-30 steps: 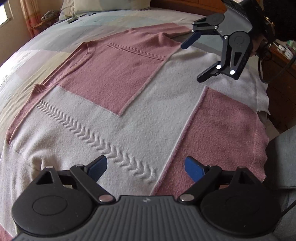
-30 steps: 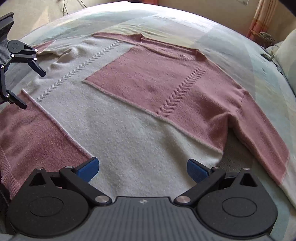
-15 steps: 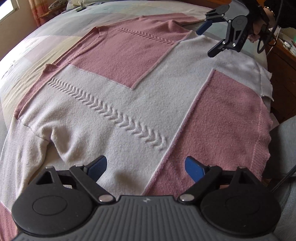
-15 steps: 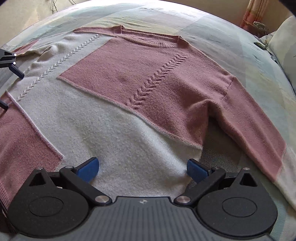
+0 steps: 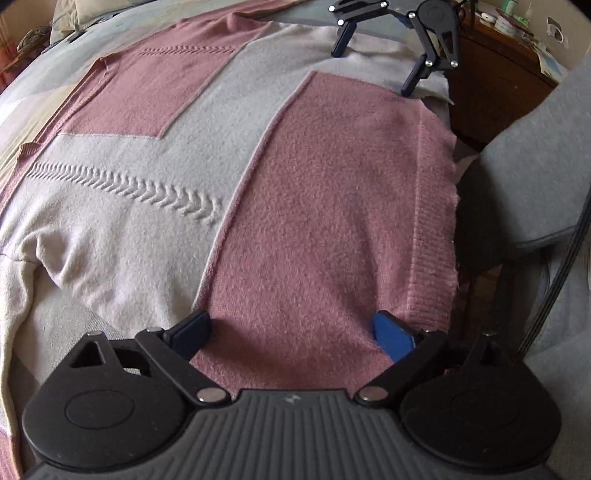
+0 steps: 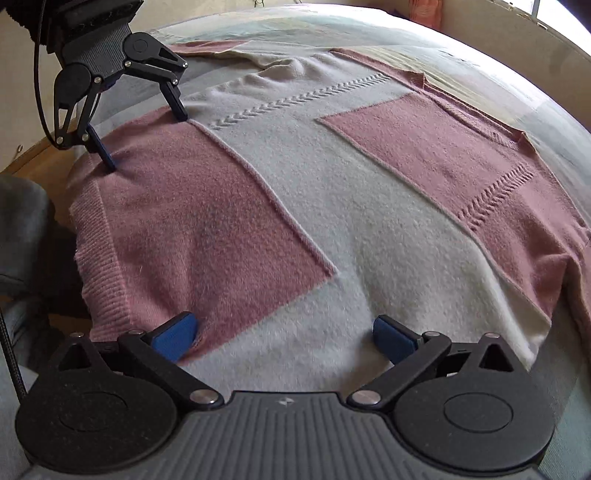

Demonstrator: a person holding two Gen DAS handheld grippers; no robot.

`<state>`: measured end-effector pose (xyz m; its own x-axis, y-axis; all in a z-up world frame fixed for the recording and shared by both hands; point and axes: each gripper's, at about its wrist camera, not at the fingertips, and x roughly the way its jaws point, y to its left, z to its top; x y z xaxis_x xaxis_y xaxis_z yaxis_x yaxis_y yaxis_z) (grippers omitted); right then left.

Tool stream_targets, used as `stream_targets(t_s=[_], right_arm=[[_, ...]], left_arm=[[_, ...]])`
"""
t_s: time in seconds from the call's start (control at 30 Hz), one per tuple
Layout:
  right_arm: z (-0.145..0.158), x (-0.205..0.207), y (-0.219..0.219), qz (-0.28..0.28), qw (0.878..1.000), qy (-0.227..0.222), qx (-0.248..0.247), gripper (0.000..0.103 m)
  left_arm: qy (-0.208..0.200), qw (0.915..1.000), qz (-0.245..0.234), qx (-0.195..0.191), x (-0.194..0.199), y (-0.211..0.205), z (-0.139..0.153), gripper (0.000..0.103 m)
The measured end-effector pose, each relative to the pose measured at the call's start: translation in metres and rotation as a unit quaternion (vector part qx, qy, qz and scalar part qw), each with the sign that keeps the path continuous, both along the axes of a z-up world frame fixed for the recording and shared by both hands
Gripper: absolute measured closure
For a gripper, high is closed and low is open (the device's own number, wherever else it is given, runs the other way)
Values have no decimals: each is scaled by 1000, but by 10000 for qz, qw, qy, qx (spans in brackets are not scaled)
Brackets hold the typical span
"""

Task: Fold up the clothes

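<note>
Sweater (image 5: 295,206): your left-wrist frame cuts off its cream sleeve; bedside clutter (image 5: 517,22): too small to identify.

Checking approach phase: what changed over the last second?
Both grippers came down toward the sweater's ribbed hem: the left gripper now has its fingertips on the pink panel at one end, the right gripper near the other. Both stayed open, nothing gripped. The sweater stayed flat on the bed.

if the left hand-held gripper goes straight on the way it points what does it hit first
Most likely the sweater: the left hand-held gripper is open, angled down at its pink panel, close above the knit. Nothing lies between, though depth is hard to judge.
</note>
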<state>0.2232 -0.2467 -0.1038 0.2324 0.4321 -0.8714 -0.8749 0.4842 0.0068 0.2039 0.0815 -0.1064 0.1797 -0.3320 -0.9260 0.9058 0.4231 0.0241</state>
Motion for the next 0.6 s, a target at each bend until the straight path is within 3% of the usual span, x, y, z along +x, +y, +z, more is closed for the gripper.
stream_targets(t_s=[0.13,0.23,0.3,0.43,0.53,0.6], right_arm=[[5,-3,-6,404,9975,165,-563,0],[10,5,-4,305,9987,5,-413,0],[1,16,-6,188,9988,147,-439,0],[-1,18,-34,-409,9980,393,-295,0],[5,17,-40,-879,9926,568,-611,0],[14,28,-37,-1322,9888,448,-527,0]], left_arm=[[-204,9997,-21,-136,10,-10,13,10],[-190,9995,-69,-234,22,-26,7,10],[-69,9998,41,-155,24,-26,-2,10],[159,9983,552,-120,20,-5,-3,9],[47,9968,796,-46,28,0,6,10],[-72,9926,1203,-167,50,-1,13,10]])
